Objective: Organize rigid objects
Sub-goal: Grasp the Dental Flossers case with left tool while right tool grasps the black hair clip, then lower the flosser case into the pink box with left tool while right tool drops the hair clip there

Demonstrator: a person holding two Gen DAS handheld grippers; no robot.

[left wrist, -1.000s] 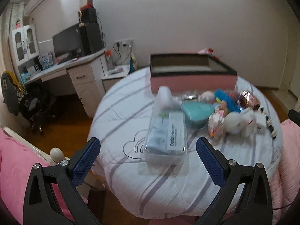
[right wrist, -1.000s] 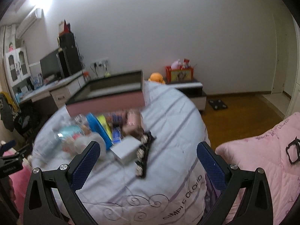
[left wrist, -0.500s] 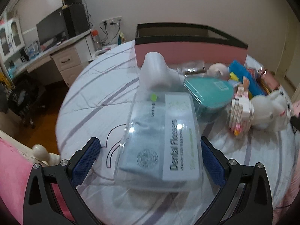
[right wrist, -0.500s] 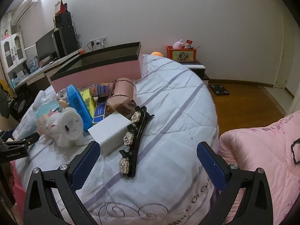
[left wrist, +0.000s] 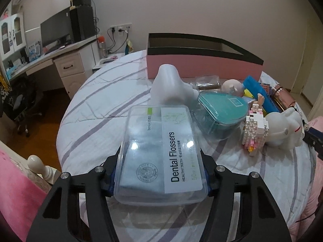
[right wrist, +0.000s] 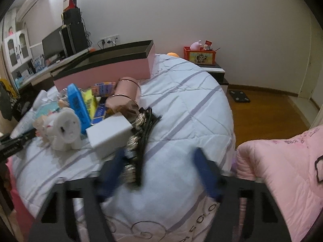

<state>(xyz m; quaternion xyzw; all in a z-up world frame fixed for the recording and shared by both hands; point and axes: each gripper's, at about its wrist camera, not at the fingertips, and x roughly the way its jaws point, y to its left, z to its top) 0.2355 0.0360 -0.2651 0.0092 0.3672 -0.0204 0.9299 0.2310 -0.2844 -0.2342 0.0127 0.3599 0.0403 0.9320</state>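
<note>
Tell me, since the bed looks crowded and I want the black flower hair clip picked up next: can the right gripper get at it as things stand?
Probably yes. The right gripper has just been closing, with the near end of the hair clip between its blurred fingers, and nothing lies on top. The white box crowds the clip's left side.

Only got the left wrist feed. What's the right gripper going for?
Observer: The right gripper has just been closing its jaws, with the near end of a black hair clip between them.
Operator: Gripped yet?
Observer: No. The clip sits next to one finger, with a clear gap to the other.
Operator: Anything crowding it?
Observer: A white box lies right beside the clip, on the side towards the toy pile.
</note>
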